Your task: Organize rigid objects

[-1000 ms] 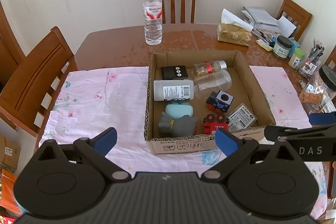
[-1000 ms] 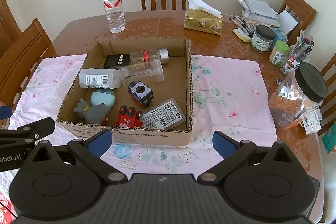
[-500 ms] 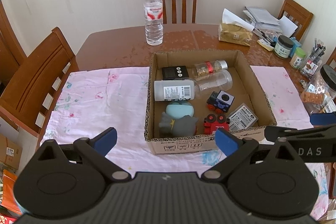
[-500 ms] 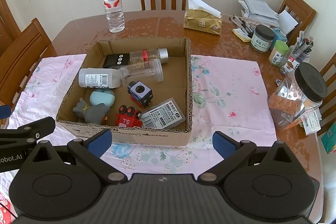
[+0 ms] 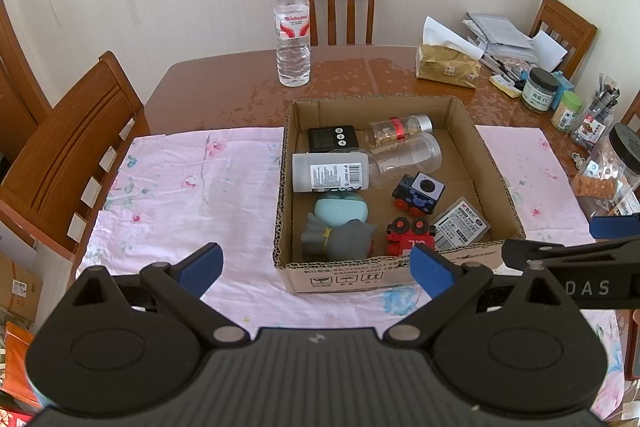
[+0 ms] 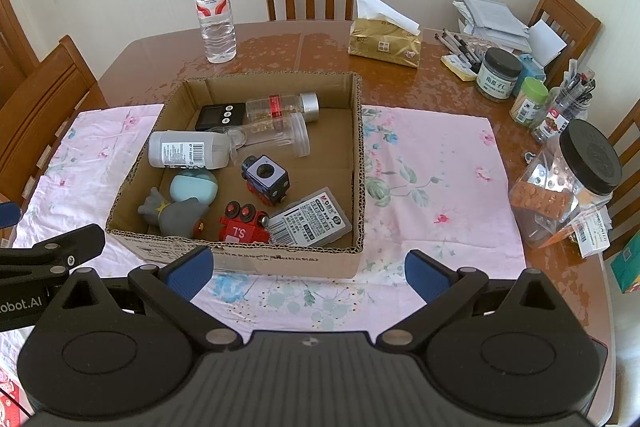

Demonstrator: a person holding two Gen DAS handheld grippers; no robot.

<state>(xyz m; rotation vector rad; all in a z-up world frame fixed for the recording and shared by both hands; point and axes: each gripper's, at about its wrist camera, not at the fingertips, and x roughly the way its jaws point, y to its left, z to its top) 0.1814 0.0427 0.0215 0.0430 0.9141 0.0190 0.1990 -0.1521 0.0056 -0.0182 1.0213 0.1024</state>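
Left gripper [image 5: 316,269] with jaws wide apart, nothing between, above the pink cloth [image 5: 180,195] at the table's near edge. Right gripper [image 6: 306,271] likewise spread and unloaded. Just beyond, cardboard box [image 6: 352,163] mid-cloth, holding white bottle [image 6: 188,149], red train [image 6: 242,225], grey toy [image 6: 176,213]. Upright water bottle [image 6: 214,15] towards the table's far edge.
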